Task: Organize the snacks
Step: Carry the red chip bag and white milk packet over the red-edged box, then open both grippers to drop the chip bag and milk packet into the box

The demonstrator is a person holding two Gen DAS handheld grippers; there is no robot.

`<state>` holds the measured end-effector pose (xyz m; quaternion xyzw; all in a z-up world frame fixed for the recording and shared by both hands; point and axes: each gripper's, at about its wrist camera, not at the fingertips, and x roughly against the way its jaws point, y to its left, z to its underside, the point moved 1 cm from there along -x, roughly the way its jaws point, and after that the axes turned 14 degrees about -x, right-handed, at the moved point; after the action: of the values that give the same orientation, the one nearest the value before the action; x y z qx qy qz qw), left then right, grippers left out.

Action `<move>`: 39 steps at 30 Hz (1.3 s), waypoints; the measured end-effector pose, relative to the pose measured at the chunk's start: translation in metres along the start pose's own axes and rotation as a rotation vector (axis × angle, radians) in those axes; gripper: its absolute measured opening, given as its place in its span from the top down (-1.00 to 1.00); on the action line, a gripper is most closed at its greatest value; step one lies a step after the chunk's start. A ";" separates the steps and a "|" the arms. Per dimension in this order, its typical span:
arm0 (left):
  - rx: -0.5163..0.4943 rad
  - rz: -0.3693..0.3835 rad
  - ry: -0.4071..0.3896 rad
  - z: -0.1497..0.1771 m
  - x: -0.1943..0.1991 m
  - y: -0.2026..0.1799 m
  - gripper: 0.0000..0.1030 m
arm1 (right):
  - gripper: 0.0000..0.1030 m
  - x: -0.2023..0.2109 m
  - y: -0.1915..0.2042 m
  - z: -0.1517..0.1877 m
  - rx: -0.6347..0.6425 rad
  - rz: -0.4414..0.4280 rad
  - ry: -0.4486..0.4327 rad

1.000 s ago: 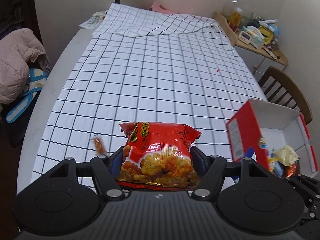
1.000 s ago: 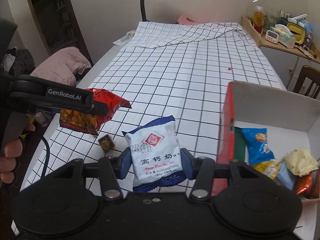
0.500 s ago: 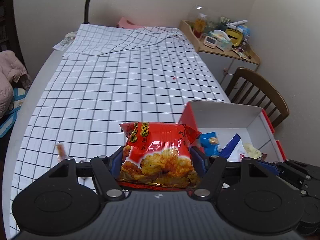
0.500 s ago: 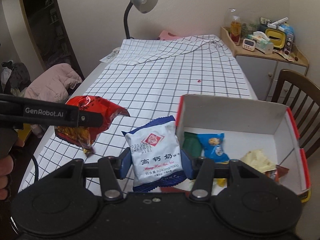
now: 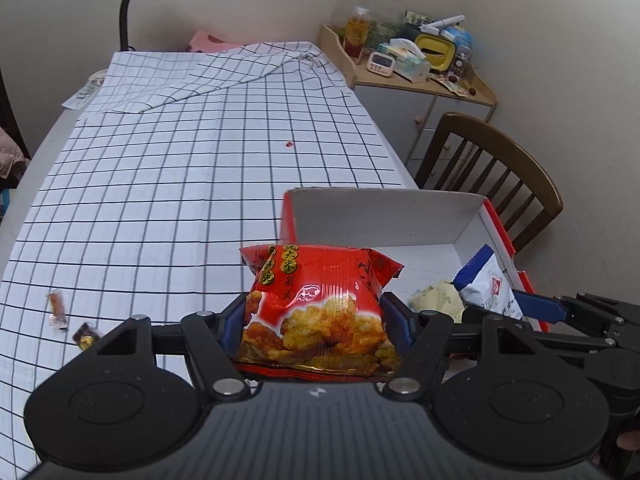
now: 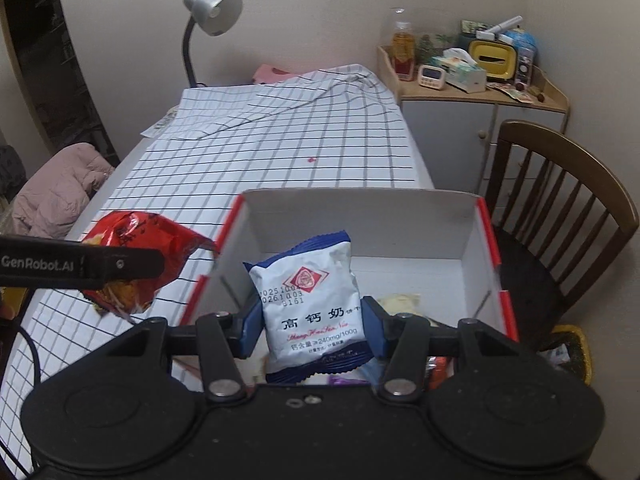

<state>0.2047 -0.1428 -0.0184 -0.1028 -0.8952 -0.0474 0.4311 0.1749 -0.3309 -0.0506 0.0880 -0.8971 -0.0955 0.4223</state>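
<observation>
Left wrist: loose candies [image 5: 70, 320] (tablecloth)

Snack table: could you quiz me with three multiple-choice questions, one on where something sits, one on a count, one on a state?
1. Where is the cardboard box?
A. on the chair
B. on the checked tablecloth's right edge
C. under the lamp

2. How many small wrapped sweets lie loose on the cloth at the left?
A. two
B. five
C. none

3. What is the state of the right gripper?
A. open and empty
B. resting in the box
C. clamped on a white-and-blue packet

Answers: 1 B, the box stands on the tablecloth beside the chair. 2 A, an orange sweet and a dark sweet show. 3 C, its jaws press the white-and-blue packet on both sides.
</observation>
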 end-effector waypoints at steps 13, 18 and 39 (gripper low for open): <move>-0.053 -0.013 0.062 -0.017 -0.054 -0.049 -0.33 | 0.03 -0.042 -0.052 -0.033 -0.010 0.047 0.039; -0.044 -0.023 0.094 -0.023 -0.080 -0.055 -0.33 | 0.03 -0.066 -0.057 -0.037 -0.002 0.069 0.069; -0.069 -0.038 0.200 -0.025 -0.148 -0.062 -0.33 | 0.09 -0.117 -0.064 -0.039 0.018 0.103 0.190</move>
<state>0.2995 -0.2285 -0.1180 -0.0951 -0.8472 -0.0965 0.5137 0.2836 -0.3688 -0.1287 0.0543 -0.8573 -0.0568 0.5088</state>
